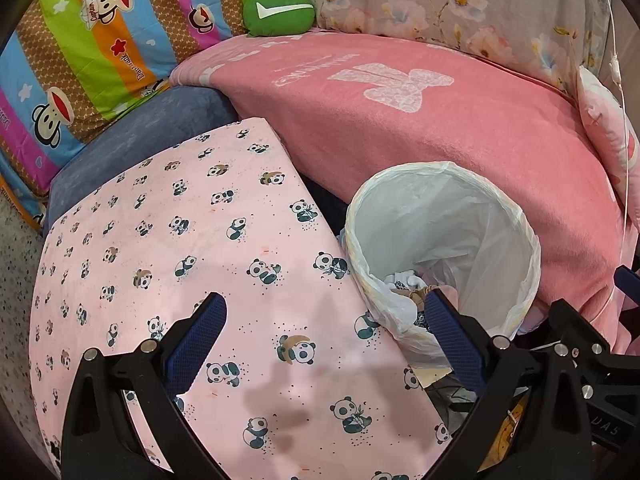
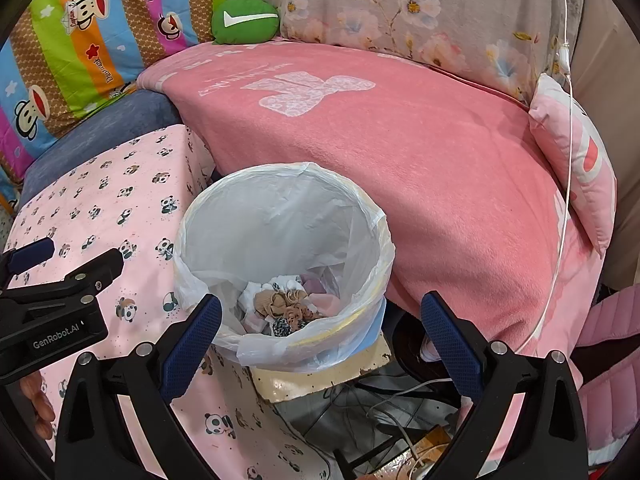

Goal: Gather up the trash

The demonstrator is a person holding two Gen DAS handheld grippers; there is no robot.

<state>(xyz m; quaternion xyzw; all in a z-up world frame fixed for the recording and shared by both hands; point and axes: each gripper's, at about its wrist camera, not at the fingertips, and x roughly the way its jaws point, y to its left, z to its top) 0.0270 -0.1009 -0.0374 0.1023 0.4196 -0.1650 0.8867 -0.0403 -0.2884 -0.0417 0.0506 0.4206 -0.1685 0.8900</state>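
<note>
Some crumpled trash (image 2: 280, 304) in lined bin (image 2: 208, 216), both tongs wide.

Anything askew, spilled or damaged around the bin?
No spill seen. The lined trash bin stands on a cream board with chipped, stained edges, above tangled cables. Trash sits inside; both hand-held grippers are open and empty.

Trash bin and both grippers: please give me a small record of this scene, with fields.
bin: white-lined bin, upright, between the panda cloth and the pink blanket
bin contents: crumpled trash at the bottom; bin mostly empty
left gripper: left gripper open, nothing held, above the panda cloth near the bin rim
right gripper: right gripper open, nothing held, above the bin's near rim
trash outside bin: none visible on the cloth or blanket
background: green cushion
</note>
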